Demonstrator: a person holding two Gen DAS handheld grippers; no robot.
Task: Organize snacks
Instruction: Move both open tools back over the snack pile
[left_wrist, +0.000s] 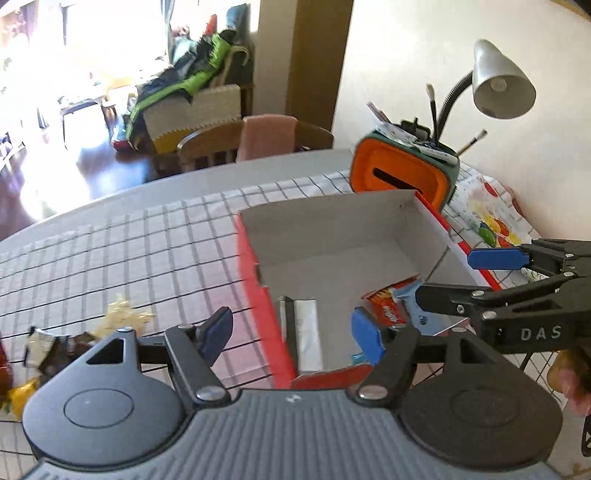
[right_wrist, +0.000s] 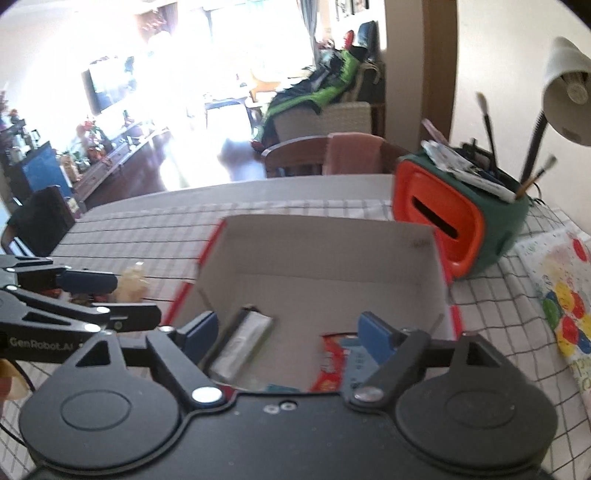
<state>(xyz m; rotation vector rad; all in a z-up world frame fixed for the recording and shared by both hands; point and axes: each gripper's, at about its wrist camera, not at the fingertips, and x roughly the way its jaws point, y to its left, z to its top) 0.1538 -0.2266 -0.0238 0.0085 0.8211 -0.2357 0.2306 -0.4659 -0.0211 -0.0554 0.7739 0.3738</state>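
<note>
A red cardboard box (left_wrist: 255, 258) (right_wrist: 325, 243) with a pale inside stands open on the checked tablecloth. In it lie a silver wrapped bar (left_wrist: 306, 332) (right_wrist: 243, 343), a red snack packet (left_wrist: 388, 299) (right_wrist: 328, 369) and a light-blue packet (left_wrist: 421, 321) (right_wrist: 354, 365). My left gripper (left_wrist: 291, 334) (right_wrist: 122, 299) hangs open above the box's near left edge, nothing between its blue pads. My right gripper (right_wrist: 288, 332) (left_wrist: 454, 277) is open above the box's near right side, also empty. Loose snacks lie left of the box: a yellowish wrapper (left_wrist: 122, 317) (right_wrist: 133, 280) and a dark wrapper (left_wrist: 62, 347).
An orange and green desk organiser (left_wrist: 402, 173) (right_wrist: 443, 221) with brushes stands just behind the box. A white desk lamp (left_wrist: 498, 81) leans over it. A dotted colourful sheet (left_wrist: 487, 218) (right_wrist: 561, 306) lies at the right. A wooden chair (left_wrist: 255, 144) is at the far table edge.
</note>
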